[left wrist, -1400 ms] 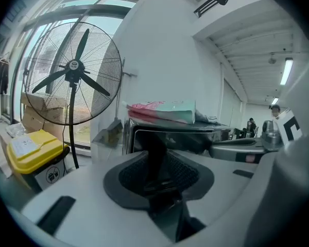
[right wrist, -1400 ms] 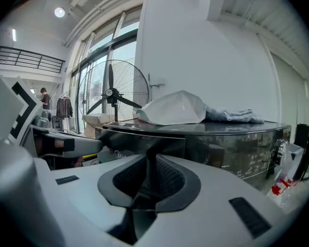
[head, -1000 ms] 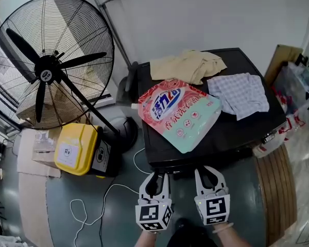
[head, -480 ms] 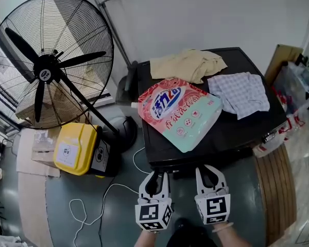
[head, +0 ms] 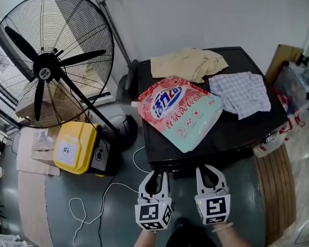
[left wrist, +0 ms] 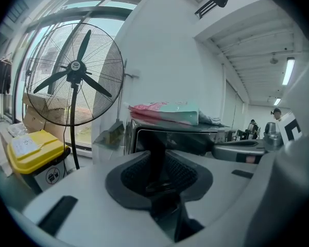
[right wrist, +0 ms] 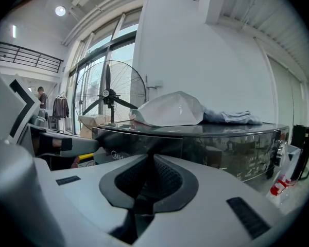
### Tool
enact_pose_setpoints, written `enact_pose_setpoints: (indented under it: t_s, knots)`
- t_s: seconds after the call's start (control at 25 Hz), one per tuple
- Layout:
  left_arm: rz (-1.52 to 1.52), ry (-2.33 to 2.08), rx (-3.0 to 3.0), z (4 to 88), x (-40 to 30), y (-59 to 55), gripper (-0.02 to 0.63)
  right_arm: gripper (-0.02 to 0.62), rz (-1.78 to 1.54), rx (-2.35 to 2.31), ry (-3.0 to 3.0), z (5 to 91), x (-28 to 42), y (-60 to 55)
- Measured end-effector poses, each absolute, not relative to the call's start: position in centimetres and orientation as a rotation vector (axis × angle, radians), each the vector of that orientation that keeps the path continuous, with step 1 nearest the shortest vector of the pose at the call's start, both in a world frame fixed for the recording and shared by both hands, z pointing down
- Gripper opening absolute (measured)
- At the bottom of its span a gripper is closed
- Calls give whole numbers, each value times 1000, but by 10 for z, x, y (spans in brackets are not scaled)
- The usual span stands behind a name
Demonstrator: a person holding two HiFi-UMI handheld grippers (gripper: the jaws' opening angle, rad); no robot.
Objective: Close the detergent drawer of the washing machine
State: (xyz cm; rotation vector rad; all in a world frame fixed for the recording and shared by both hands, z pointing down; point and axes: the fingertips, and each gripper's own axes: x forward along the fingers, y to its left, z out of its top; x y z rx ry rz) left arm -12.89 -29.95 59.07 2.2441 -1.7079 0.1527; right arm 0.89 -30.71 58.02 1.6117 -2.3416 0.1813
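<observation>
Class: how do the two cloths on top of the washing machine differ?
The beige cloth is plain; the checked cloth is grey and white. The beige cloth lies further back; the checked cloth lies further right and nearer the person. Both are crumpled and lie next to the detergent bag.

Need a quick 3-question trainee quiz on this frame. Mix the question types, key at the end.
1. Multiple choice: what stands on the floor left of the washing machine, below the fan?
A) a yellow box
B) a red bucket
C) a blue chair
2. True or false: the detergent bag lies flat on the washing machine's top.
3. Short answer: how many cloths lie on the washing machine's top?

Key:
1. A
2. True
3. Two: a beige cloth toward the back and a checked cloth to the right of the bag.
</observation>
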Motion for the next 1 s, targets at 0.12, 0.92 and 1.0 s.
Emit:
enact_pose_setpoints:
  t_s: [0.12, 0.92, 1.0]
  knots:
    - [154, -1720, 2241, 590, -129, -300, 101, 51, 183, 1614, -2341, 580, 9, -308]
    - [169, -1729, 2222, 592, -132, -315, 97, 41, 194, 1621, -2340, 581, 8, -321]
    - [170, -1734, 2223, 592, -132, -315, 94, 41, 190, 1624, -2342, 581, 8, -321]
